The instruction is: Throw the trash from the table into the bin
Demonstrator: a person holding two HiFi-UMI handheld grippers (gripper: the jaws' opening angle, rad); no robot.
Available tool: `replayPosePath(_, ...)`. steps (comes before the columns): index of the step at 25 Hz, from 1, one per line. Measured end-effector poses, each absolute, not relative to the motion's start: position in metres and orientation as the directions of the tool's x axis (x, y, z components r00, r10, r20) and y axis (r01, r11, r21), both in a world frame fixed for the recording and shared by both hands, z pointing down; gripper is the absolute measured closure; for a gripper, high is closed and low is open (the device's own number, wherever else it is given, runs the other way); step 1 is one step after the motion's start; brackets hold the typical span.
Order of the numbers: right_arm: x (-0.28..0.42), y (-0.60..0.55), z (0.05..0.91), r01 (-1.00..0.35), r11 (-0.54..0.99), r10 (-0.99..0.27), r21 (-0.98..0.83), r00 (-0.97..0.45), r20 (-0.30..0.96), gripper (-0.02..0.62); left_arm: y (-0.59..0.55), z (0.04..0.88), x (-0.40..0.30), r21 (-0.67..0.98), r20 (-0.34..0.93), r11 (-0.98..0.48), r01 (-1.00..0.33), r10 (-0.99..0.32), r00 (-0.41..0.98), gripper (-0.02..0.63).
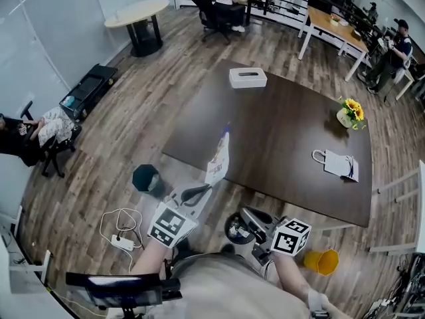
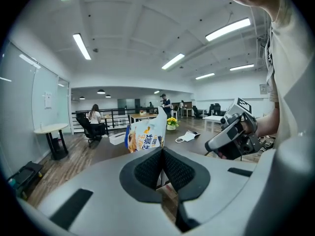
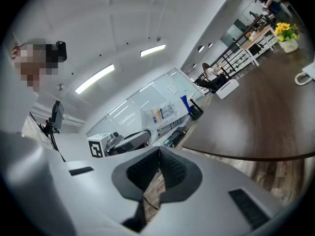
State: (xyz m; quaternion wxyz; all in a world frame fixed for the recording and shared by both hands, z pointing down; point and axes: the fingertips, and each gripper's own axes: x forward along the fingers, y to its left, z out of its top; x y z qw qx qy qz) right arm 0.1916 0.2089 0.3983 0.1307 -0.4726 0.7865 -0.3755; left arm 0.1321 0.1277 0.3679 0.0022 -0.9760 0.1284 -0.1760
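In the head view my left gripper (image 1: 208,186) is shut on the lower edge of a white snack bag (image 1: 218,157) with blue and orange print. The bag stands upright over the near-left edge of the dark table (image 1: 279,138). In the left gripper view the bag (image 2: 145,135) rises from between the closed pads (image 2: 150,167). A dark teal bin (image 1: 147,179) stands on the floor left of that gripper. My right gripper (image 1: 234,226) is shut on nothing, low by the table's near edge. A white paper bag (image 1: 339,164) lies on the table's right side.
A white tissue box (image 1: 248,78) sits at the table's far end and a pot of yellow flowers (image 1: 350,113) at its right. A yellow container (image 1: 322,261) lies on the floor at lower right. A power strip with cable (image 1: 122,240) lies left of me. People sit and stand at desks beyond.
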Motion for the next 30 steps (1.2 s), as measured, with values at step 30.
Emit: replayPosePath(30, -0.063, 0.006, 0.413, -0.608, 0.333, -0.707, -0.721, -0.666, 0.236, 0.581, -0.058, 0.391, -0.098, 0.051, 0.339, -0.944, -0.325, -0.29, 0.895, 0.592)
